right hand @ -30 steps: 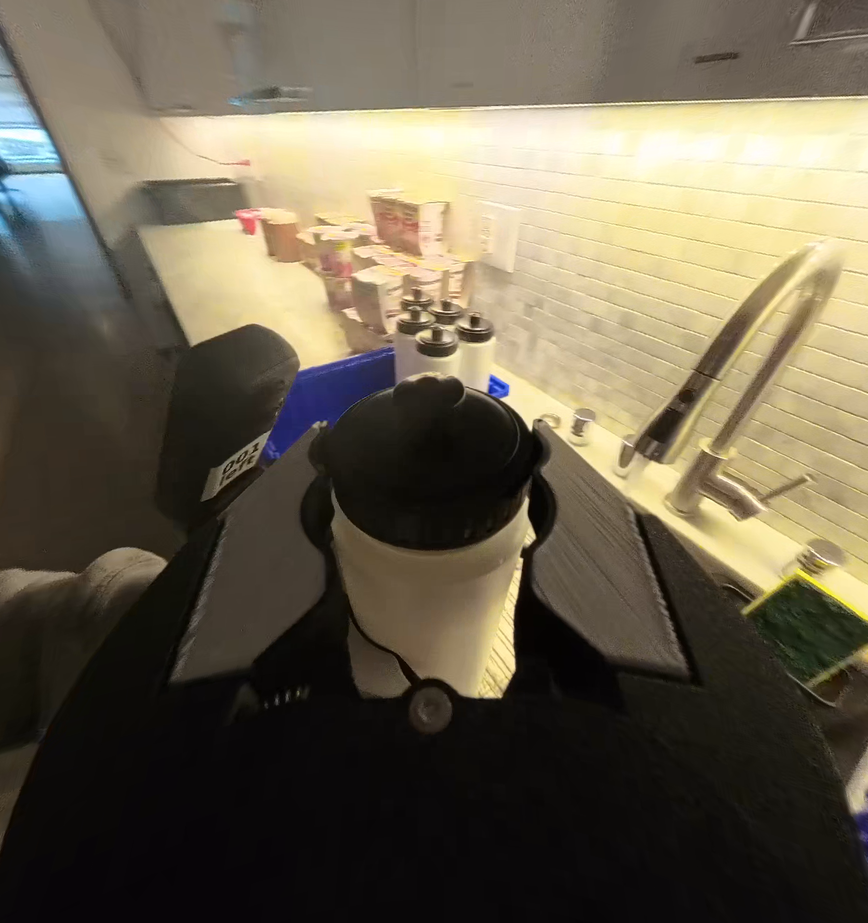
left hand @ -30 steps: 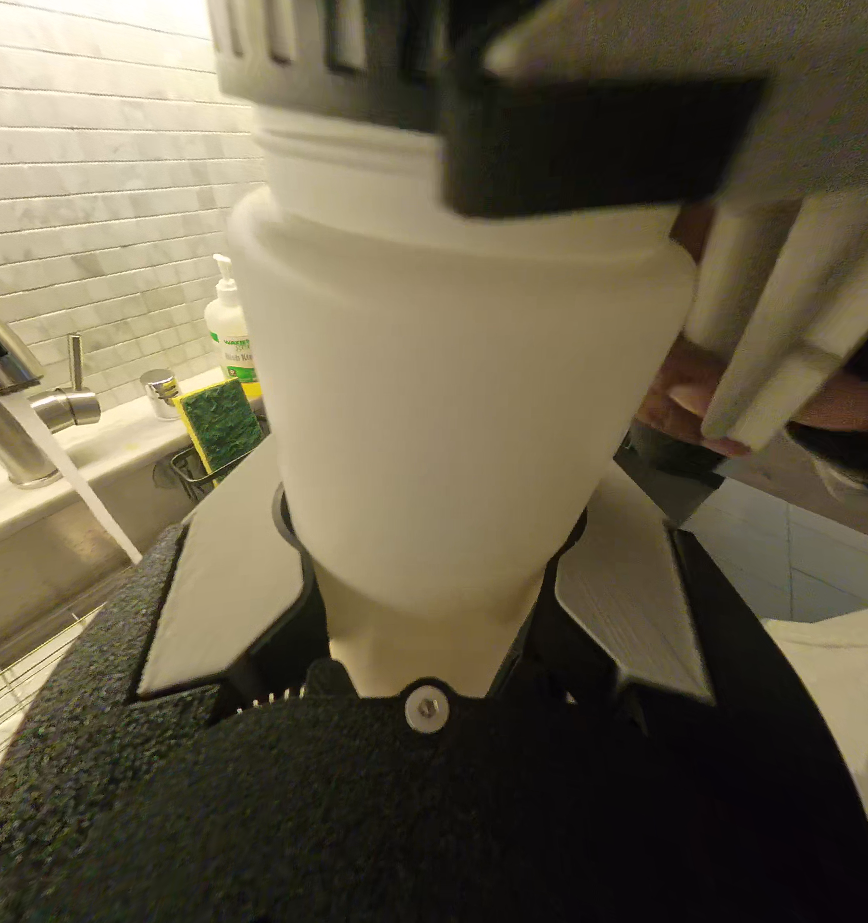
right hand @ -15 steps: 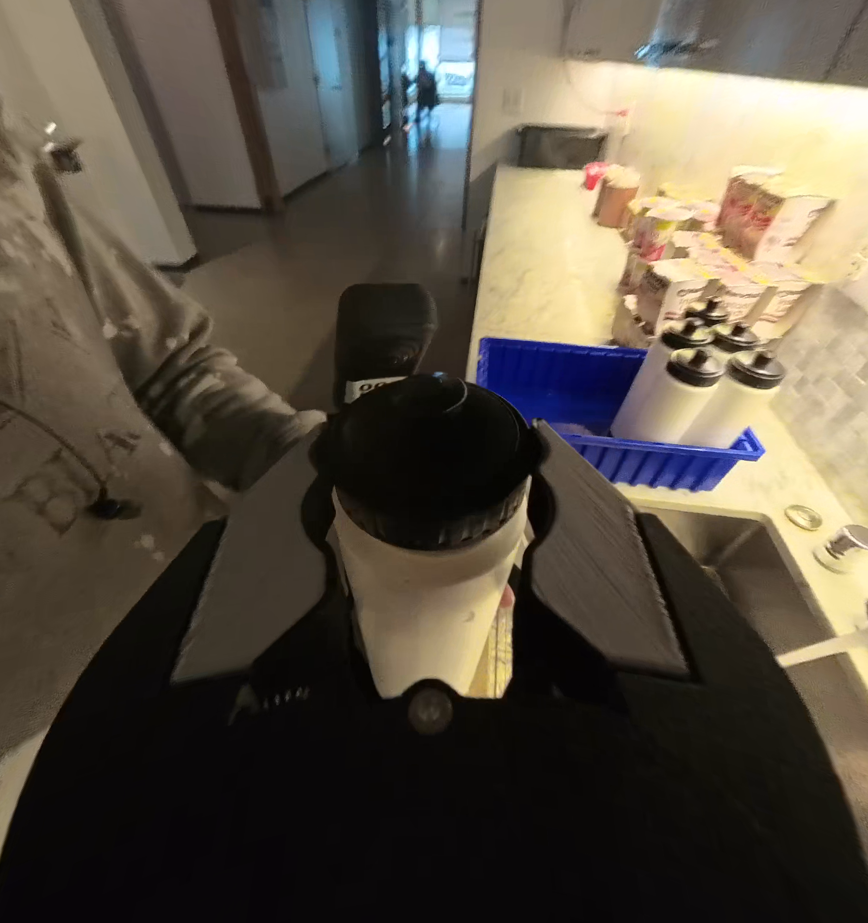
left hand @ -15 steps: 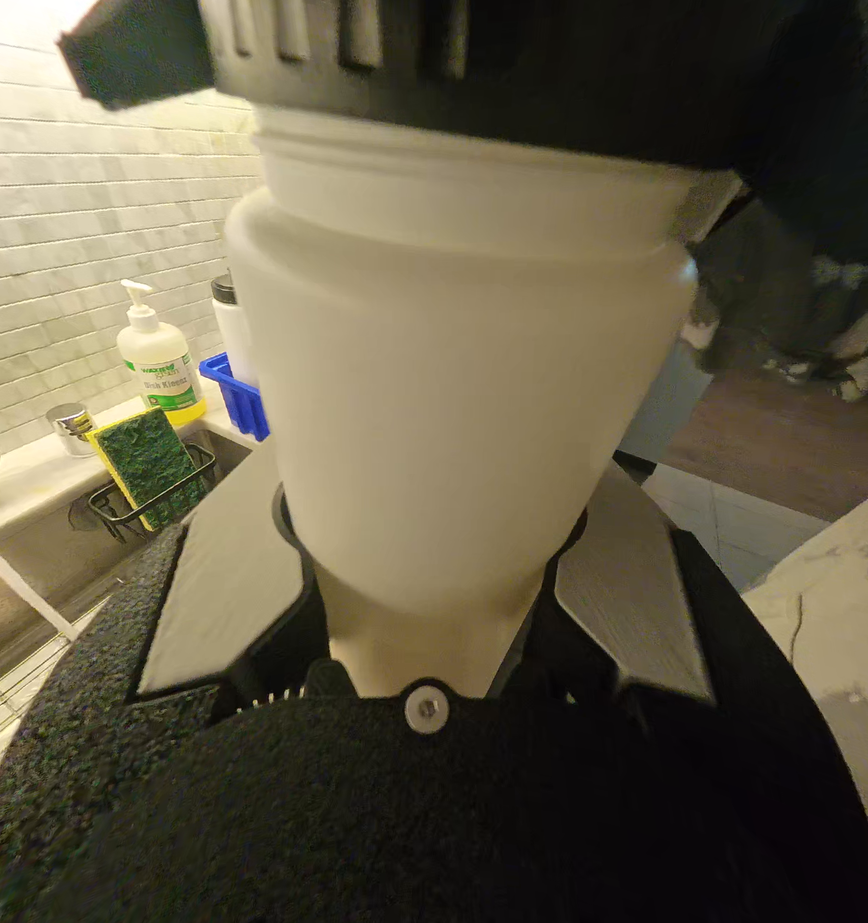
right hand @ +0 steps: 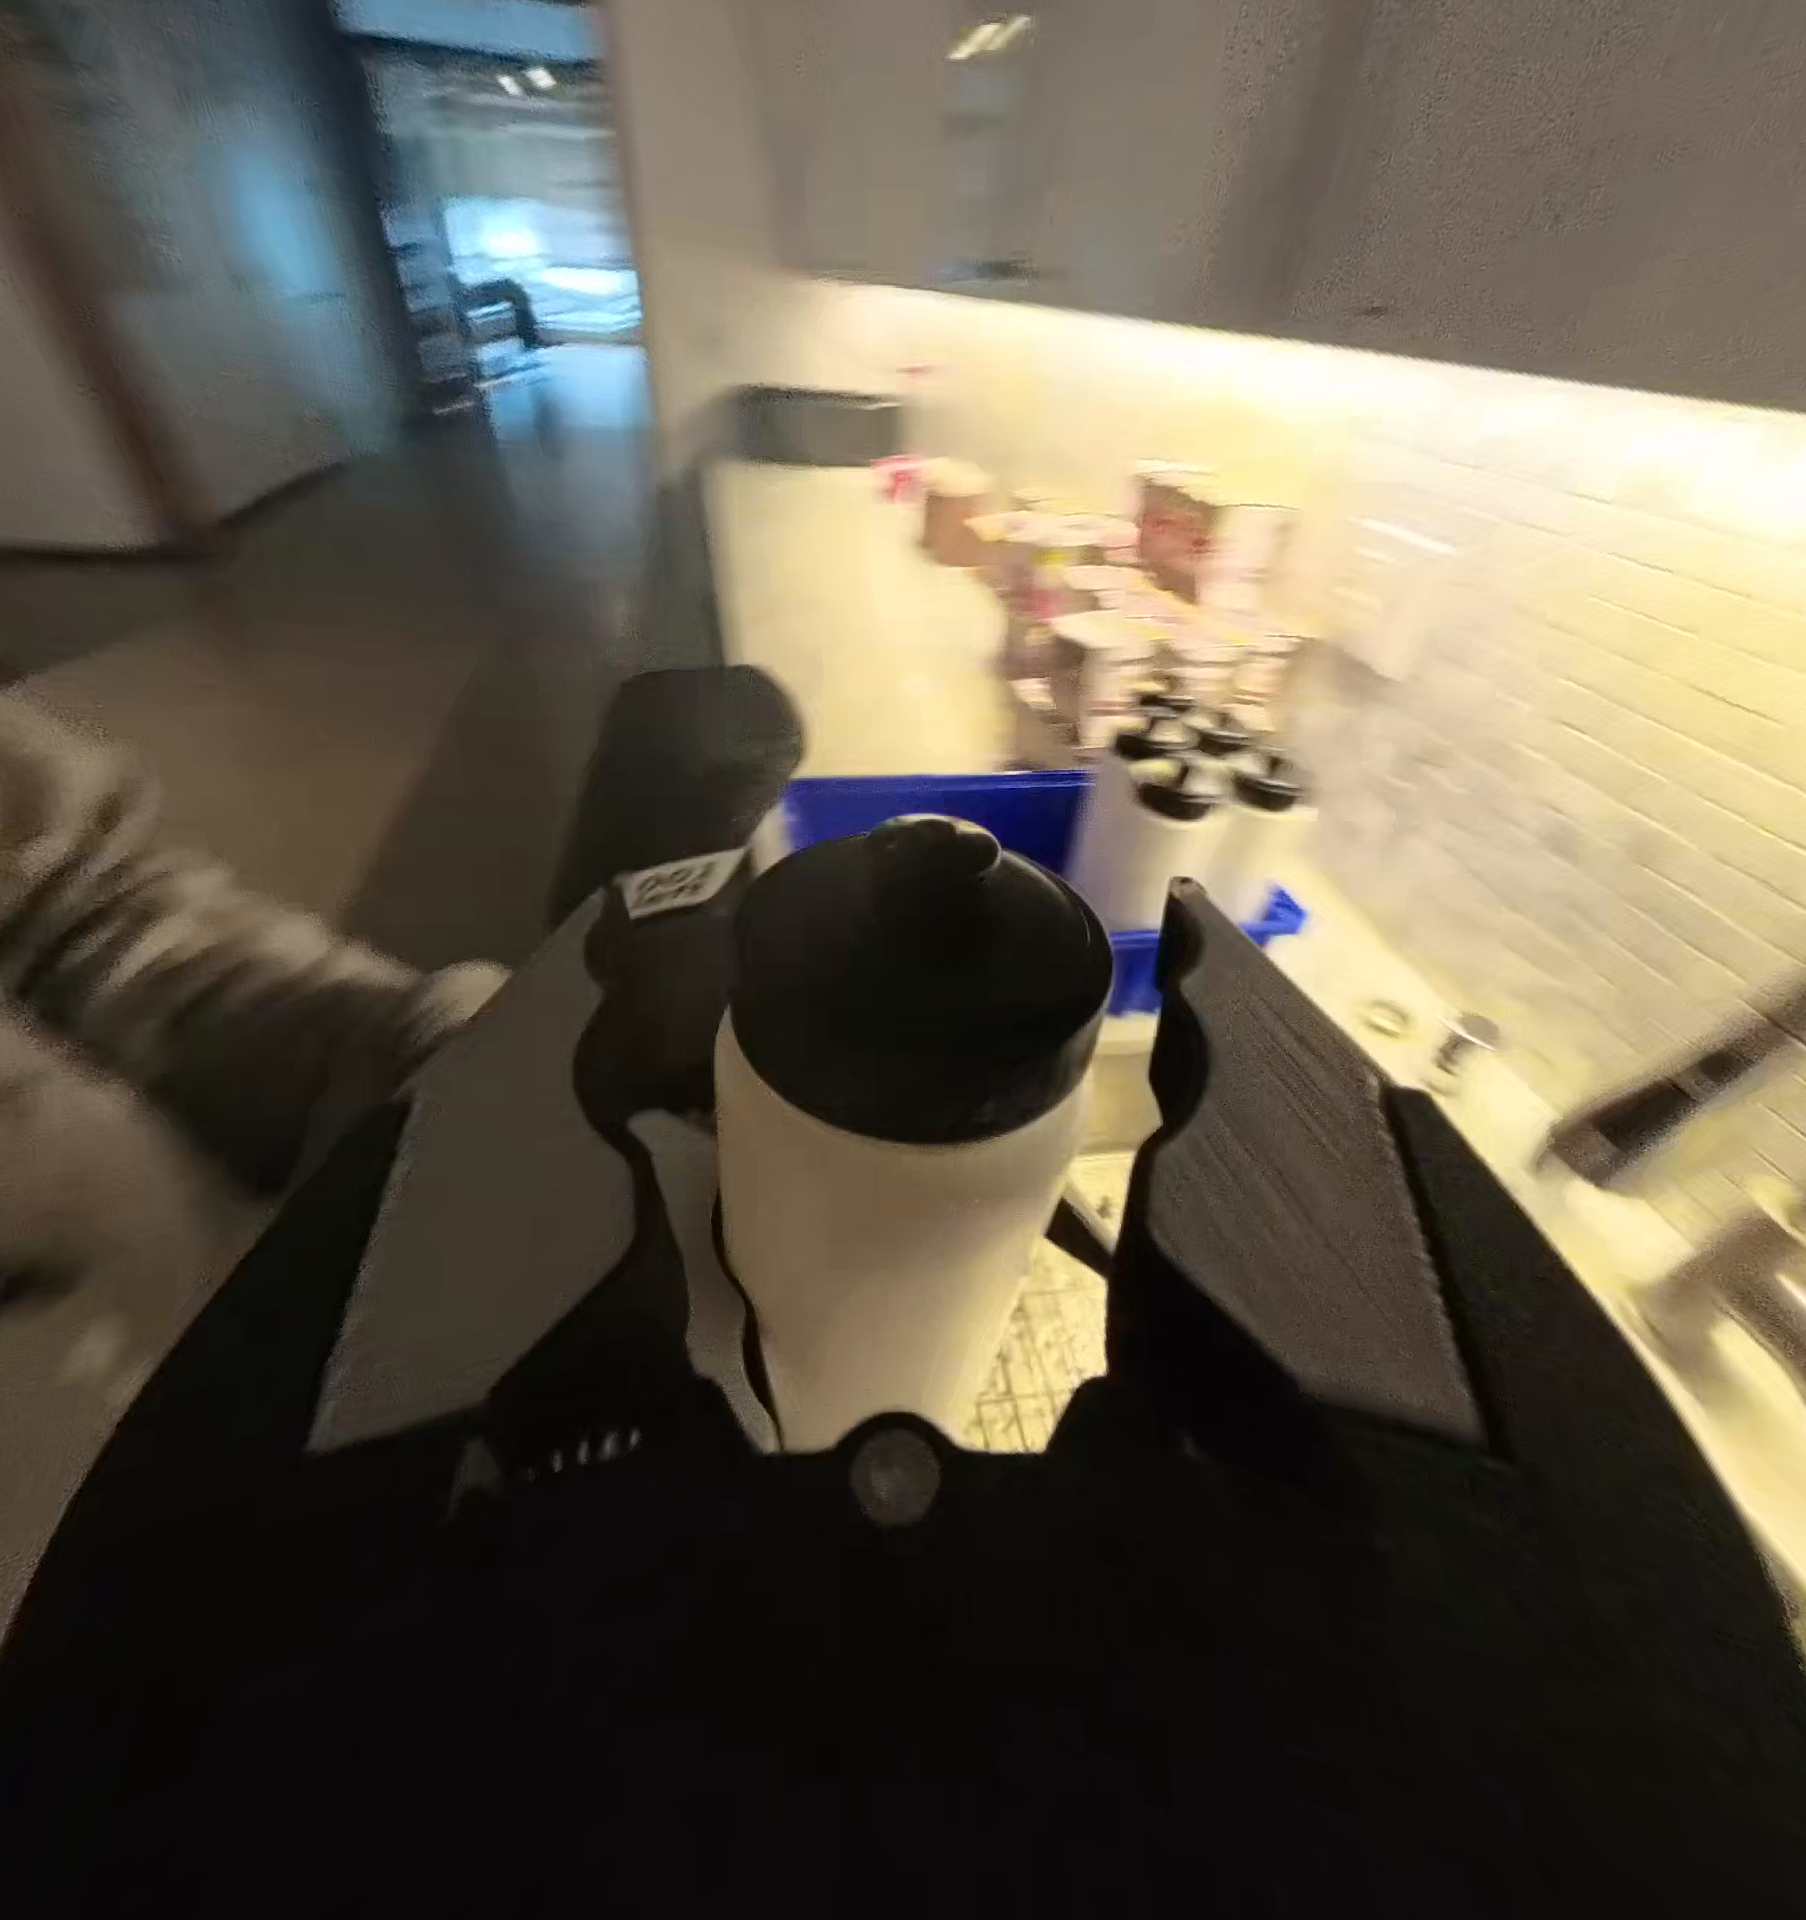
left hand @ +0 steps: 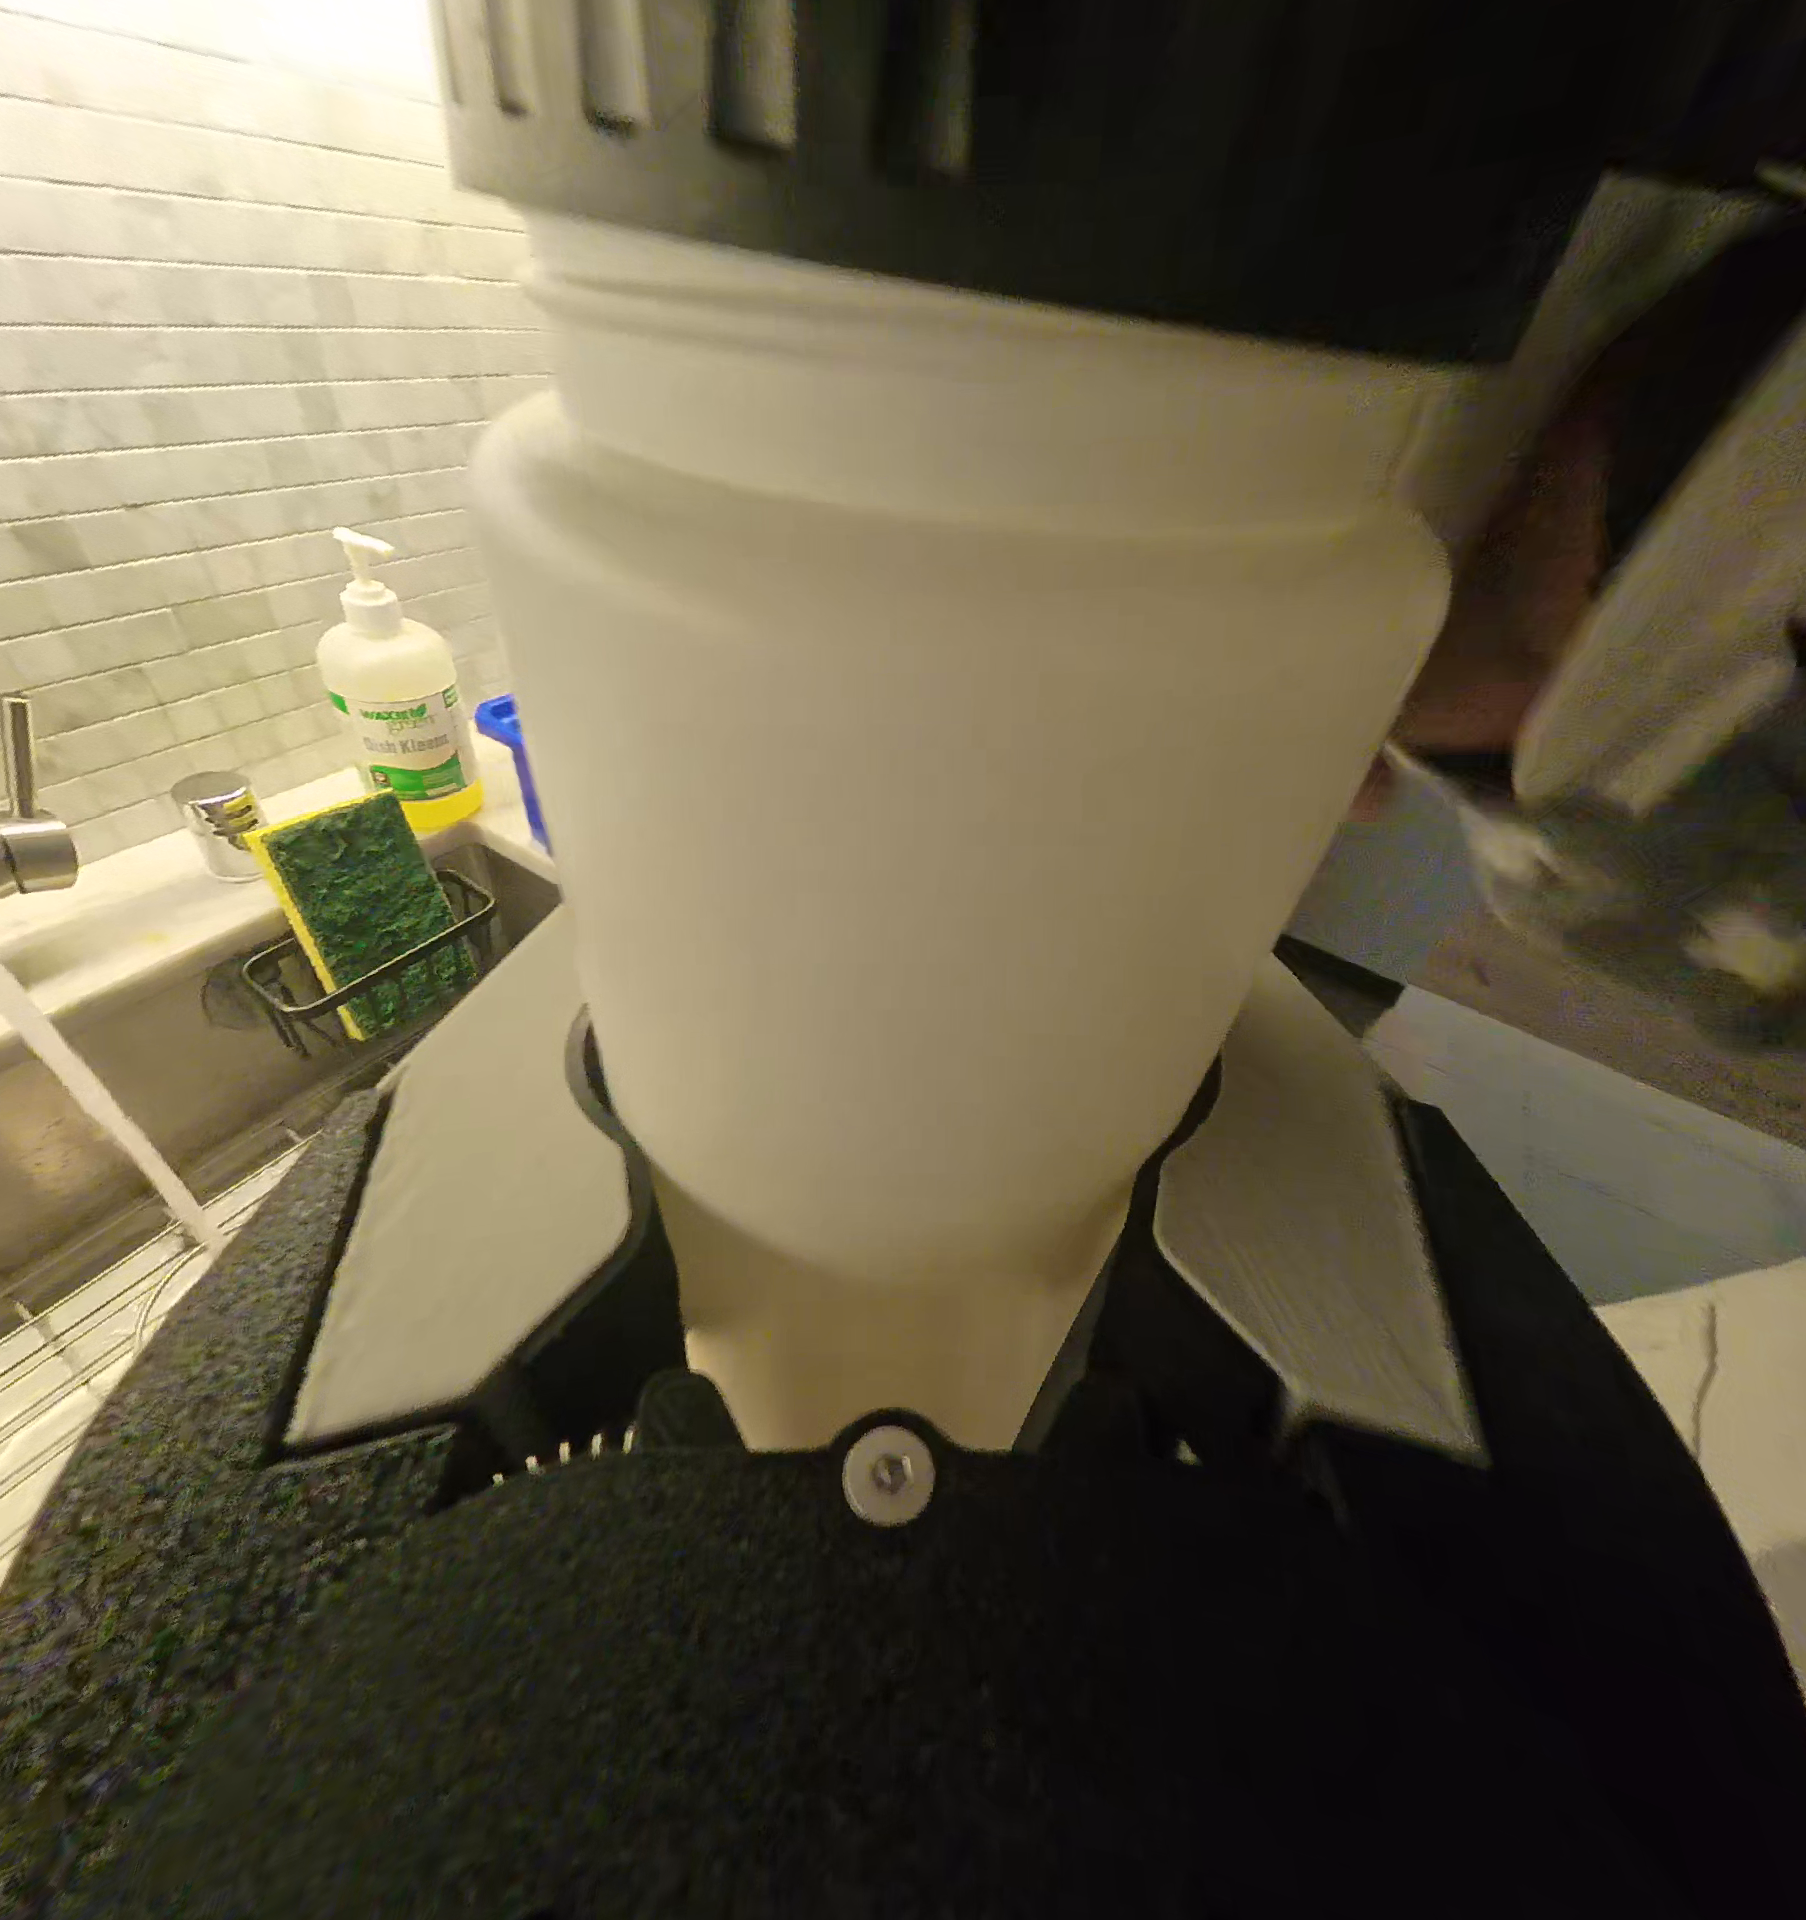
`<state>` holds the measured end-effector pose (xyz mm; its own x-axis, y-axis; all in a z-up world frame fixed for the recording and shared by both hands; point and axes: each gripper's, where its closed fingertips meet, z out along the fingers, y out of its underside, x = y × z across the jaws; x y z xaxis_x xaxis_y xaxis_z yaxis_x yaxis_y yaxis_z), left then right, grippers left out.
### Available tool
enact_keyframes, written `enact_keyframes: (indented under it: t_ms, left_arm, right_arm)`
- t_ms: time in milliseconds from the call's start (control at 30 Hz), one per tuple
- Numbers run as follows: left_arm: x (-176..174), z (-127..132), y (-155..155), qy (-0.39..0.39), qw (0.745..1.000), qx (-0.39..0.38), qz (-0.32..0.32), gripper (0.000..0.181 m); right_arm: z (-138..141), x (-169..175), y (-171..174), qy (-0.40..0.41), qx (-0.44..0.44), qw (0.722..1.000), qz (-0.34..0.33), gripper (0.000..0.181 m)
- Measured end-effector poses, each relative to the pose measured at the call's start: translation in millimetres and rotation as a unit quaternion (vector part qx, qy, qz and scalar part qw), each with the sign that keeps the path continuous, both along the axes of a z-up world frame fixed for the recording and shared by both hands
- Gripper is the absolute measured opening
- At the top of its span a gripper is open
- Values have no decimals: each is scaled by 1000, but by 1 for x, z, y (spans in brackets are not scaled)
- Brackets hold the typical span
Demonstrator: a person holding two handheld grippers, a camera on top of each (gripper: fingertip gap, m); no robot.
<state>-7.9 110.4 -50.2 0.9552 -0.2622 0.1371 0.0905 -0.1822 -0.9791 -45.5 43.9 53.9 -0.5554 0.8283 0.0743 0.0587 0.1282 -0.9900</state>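
Note:
My left gripper [left hand: 894,1060] is shut on the body of a white plastic bottle [left hand: 940,779], held upright and close to the camera. The bottle's black ribbed cap [left hand: 982,135] fills the top of the left wrist view. My right gripper [right hand: 894,904] is open around that black cap [right hand: 920,987], with a gap on each side between the cap and the fingers. The bottle's white body [right hand: 878,1247] runs down between them. The right gripper also shows blurred at the upper right of the left wrist view [left hand: 1709,468]. The left gripper's black body [right hand: 686,790] shows behind the cap.
A steel tap [left hand: 5,852] runs water [left hand: 78,1081] into the sink with a wire grid [left hand: 5,1403]. A soap dispenser [left hand: 400,707] and a green sponge in a rack [left hand: 359,914] stand at the sink's edge. A blue bin [right hand: 940,810] holds several capped bottles [right hand: 1190,790]. A person's sleeve [right hand: 99,987] is at the left.
My right gripper was shut on the black cap and has now opened off it. Both views have swung, and the right wrist view is blurred with motion. My left gripper still grips the bottle.

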Motion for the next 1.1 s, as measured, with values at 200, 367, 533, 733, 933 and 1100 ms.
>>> enact_keyframes:
  t_ms: [200,367,533,733,933,1100]
  left_arm:
    - [5,11,-6,2,999,8,-43,103]
    - [-16,15,-9,10,999,8,-36,103]
    - [-45,7,-9,34,999,-13,-26,104]
    - [-51,19,-20,14,997,-3,-77,103]
    - [-48,31,-29,1,993,11,-119,103]
    - [-56,31,-29,10,994,13,-112,103]
  right_arm:
    - [-5,1,-14,-72,44,977,196,78]
    - [3,-28,-10,-5,-6,999,43,78]
    - [0,-54,10,41,-38,959,-277,78]
    - [33,-62,10,38,-5,995,-94,103]
    - [24,-55,-26,-59,-29,982,176,76]
    - [25,-67,-26,-10,-52,995,83,76]
